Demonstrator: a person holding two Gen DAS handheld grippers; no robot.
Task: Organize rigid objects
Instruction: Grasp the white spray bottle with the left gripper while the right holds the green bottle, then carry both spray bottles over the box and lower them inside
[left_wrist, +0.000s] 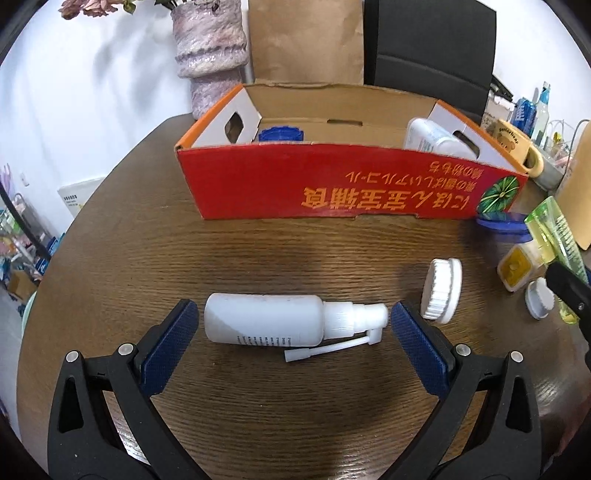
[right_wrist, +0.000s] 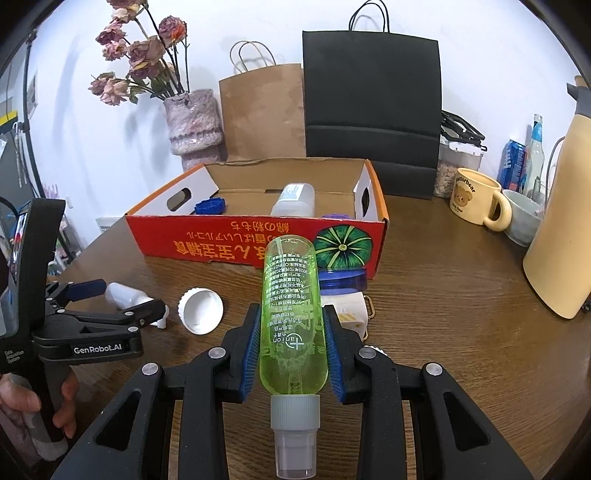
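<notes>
A white spray bottle (left_wrist: 266, 319) lies on its side on the brown table (left_wrist: 258, 251), nozzle to the right. My left gripper (left_wrist: 293, 317) is open, its blue pads (left_wrist: 173, 332) standing off either end of the bottle without touching. The same gripper (right_wrist: 122, 299) shows in the right wrist view over the white bottle (right_wrist: 122, 293). My right gripper (right_wrist: 290, 328) is shut on a green transparent bottle (right_wrist: 290, 295), cap toward the camera. Behind stands a red cardboard box (left_wrist: 332, 181) holding a white bottle (left_wrist: 432, 138) and a blue lid (left_wrist: 280, 133).
A white cap (left_wrist: 441, 291) lies just right of the left gripper. A blue-lidded jar (right_wrist: 341, 278), a small white container (right_wrist: 349, 310), a bear mug (right_wrist: 476, 201), a cream jug (right_wrist: 561, 229), a vase (right_wrist: 194, 125) and paper bags (right_wrist: 369, 103) crowd the table's back and right.
</notes>
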